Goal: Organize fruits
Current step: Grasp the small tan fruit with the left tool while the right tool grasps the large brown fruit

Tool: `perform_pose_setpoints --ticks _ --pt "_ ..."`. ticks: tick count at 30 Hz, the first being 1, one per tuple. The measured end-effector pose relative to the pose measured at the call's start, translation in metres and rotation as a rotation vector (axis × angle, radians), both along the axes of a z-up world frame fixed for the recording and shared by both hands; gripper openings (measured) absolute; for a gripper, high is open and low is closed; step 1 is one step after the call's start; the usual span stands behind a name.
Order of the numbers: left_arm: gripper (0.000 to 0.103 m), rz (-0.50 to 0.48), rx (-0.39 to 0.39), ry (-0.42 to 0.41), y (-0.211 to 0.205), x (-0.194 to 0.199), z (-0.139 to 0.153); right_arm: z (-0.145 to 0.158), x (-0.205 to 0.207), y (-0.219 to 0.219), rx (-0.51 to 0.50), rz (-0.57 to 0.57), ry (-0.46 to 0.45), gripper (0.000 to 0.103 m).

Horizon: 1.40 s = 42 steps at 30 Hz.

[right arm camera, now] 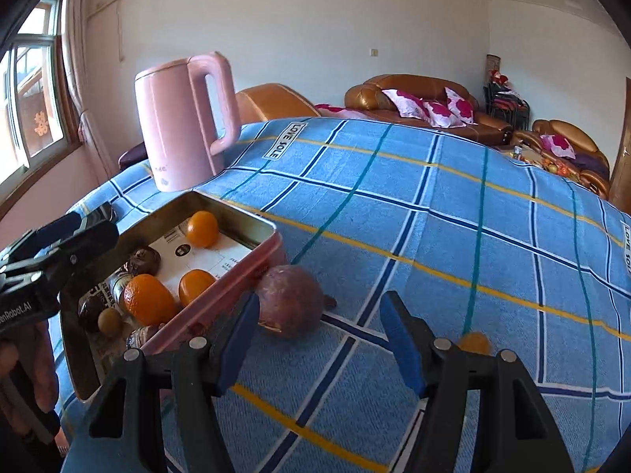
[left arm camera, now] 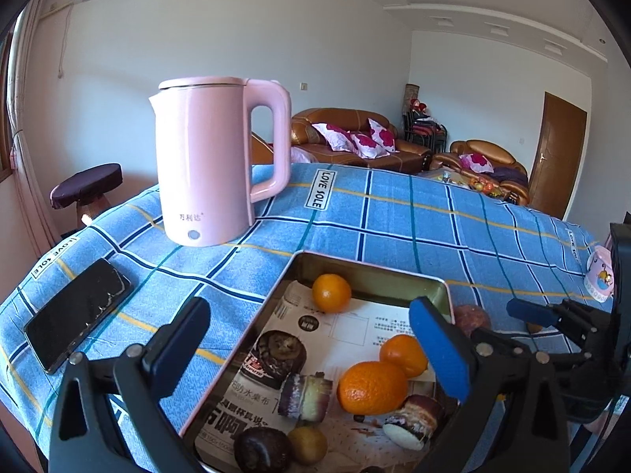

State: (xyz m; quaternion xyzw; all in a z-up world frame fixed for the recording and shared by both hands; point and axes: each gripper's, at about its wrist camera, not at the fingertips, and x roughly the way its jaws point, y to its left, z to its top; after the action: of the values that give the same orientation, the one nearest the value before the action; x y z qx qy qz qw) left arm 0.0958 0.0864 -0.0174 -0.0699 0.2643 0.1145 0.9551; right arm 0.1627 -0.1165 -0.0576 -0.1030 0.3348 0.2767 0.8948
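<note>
**Both grippers empty at the tin**

Your left gripper [left arm camera: 311,349] gapes wide over the tin [left arm camera: 366,272] holding three oranges [left arm camera: 370,388]. Your right gripper [right arm camera: 321,343] stands part-open, empty; a reddish-purple fruit [right arm camera: 292,301] lies on the tablecloth [right arm camera: 453,205] beside the tin. Beyond, the pink kettle [left arm camera: 205,161].

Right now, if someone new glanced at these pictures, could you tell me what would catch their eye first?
The tall pink kettle stands out first, upright at the far left of the blue checked tablecloth. Next comes the metal tin in front of it, holding bright oranges among dark fruits. Just outside the tin's right wall lies a reddish round fruit, ahead of the open right tongs.
</note>
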Motion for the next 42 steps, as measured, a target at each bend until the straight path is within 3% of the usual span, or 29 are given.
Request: perform_pose_setpoints --ticks 7,8,9,14,21,31,34,38,40,42 --pt "0.103 0.007 -0.01 0.01 0.003 0.013 0.005 -0.017 0.02 0.021 -0.065 0.03 0.061 0.065" --pt "0.103 0.001 -0.008 0.009 0.001 0.013 0.006 -0.018 0.022 0.02 -0.049 0.036 0.082 0.062" --pt "0.103 -0.006 -0.005 0.008 -0.002 0.013 0.007 -0.019 0.023 0.019 -0.023 0.055 0.108 0.05" --pt "0.103 -0.06 0.012 -0.01 -0.027 0.016 0.016 -0.007 0.009 0.007 0.023 0.021 0.039 0.05" --pt "0.103 -0.183 0.057 -0.022 -0.091 0.033 0.024 0.016 -0.003 -0.065 0.014 -0.212 -0.108 0.05" --pt "0.101 -0.373 0.092 0.087 -0.183 0.071 -0.009 0.01 0.013 -0.154 -0.002 -0.458 -0.086 0.05" --pt "0.095 -0.416 0.092 0.115 -0.201 0.083 -0.02 0.01 0.017 -0.166 -0.014 -0.497 -0.082 0.05" --pt "0.075 -0.46 0.07 0.175 -0.217 0.097 -0.032 0.008 0.018 -0.176 0.016 -0.509 -0.056 0.05" --pt "0.072 -0.486 0.067 0.199 -0.223 0.102 -0.037 0.008 0.018 -0.178 0.023 -0.511 -0.054 0.05" --pt "0.063 -0.51 0.064 0.221 -0.227 0.105 -0.04 0.009 0.018 -0.179 0.032 -0.511 -0.054 0.05"
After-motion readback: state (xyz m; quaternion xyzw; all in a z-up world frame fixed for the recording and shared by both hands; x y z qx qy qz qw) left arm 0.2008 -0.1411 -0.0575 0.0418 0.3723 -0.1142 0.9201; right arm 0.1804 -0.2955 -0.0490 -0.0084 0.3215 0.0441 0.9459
